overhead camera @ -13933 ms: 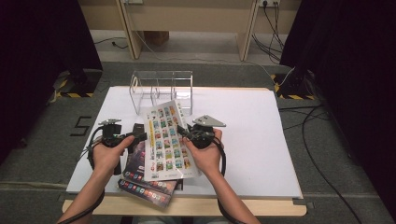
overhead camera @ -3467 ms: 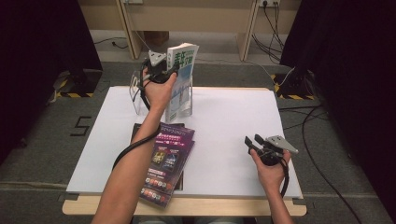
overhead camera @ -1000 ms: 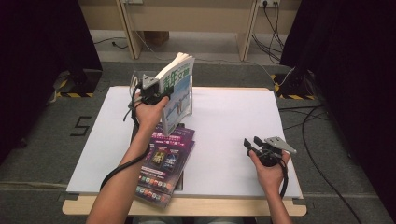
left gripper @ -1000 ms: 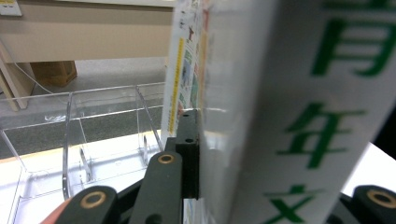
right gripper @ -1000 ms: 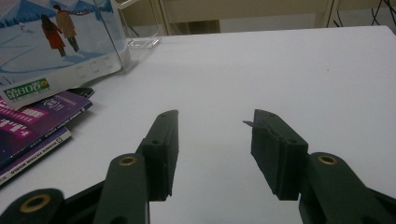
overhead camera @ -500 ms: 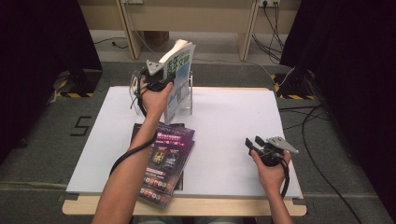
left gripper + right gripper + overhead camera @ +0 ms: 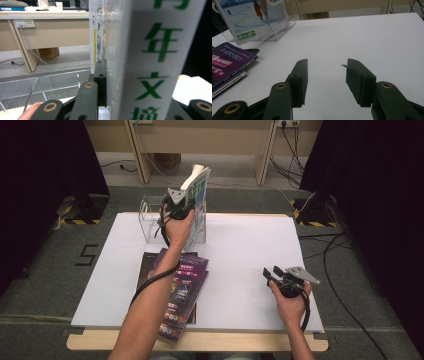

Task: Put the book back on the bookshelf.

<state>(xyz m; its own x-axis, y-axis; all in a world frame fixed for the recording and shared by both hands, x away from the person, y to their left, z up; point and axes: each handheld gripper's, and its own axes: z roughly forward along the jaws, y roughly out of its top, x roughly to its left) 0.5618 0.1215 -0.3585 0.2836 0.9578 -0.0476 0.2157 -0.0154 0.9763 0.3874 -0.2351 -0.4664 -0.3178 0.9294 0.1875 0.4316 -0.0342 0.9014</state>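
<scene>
Book (image 7: 196, 195) sits in the upper middle of the high view, gripped upright and slightly tilted by the left claw (image 7: 186, 204), its lower part already down inside the clear plastic holder (image 7: 150, 220) at the far edge of the bench (image 7: 240, 255). In the left claw view the jaws press on both faces of the thick book (image 7: 150, 62), spine towards the camera, with the holder's clear wall (image 7: 50, 82) below and to the left. The right claw (image 7: 271, 273) rests low near the lower right of the bench, jaws apart and holding nothing, as its own view shows (image 7: 325, 68).

To do this step well, I judge that the book should be brought upright before it goes lower, so its bottom edge clears the holder's dividers and settles flat on the base. Only then should the grip let go, and gently, since the light holder could slide or tip. A stack of purple magazines (image 7: 182, 287) lies nearer the person, apparently waiting its turn.
</scene>
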